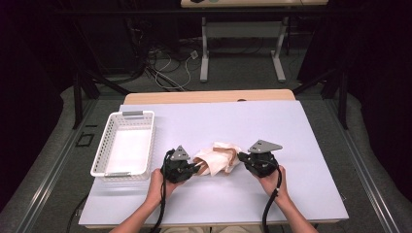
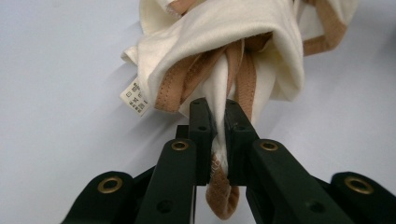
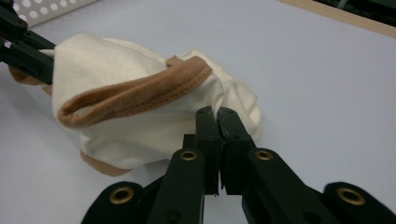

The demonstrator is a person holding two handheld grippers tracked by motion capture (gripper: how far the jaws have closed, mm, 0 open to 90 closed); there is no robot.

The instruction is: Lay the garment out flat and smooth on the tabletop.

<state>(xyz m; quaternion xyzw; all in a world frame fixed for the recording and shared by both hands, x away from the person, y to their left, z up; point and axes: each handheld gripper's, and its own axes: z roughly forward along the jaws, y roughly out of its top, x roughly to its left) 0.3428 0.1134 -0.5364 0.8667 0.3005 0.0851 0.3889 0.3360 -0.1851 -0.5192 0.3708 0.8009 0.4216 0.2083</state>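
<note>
Pinching the cream garment (image 1: pixel 217 157) at center frame, left tool (image 2: pixel 215 122) and right tool (image 3: pixel 217 122) both clamped on cloth (opposite ends), likely to spread it on the counter (image 1: pixel 291 145).

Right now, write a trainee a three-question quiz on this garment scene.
1. True or false: both grippers are shut on the cream garment.
2. Which side of the garment does the white basket stand on in the high view: A) left, B) right, C) behind it?
3. Fill in: the garment's edges are trimmed in ____.

Key:
1. True. The left gripper pinches cloth and tan trim; the right gripper pinches a fold at the other end.
2. A.
3. Tan (light brown); a small white label also hangs off it.
</note>
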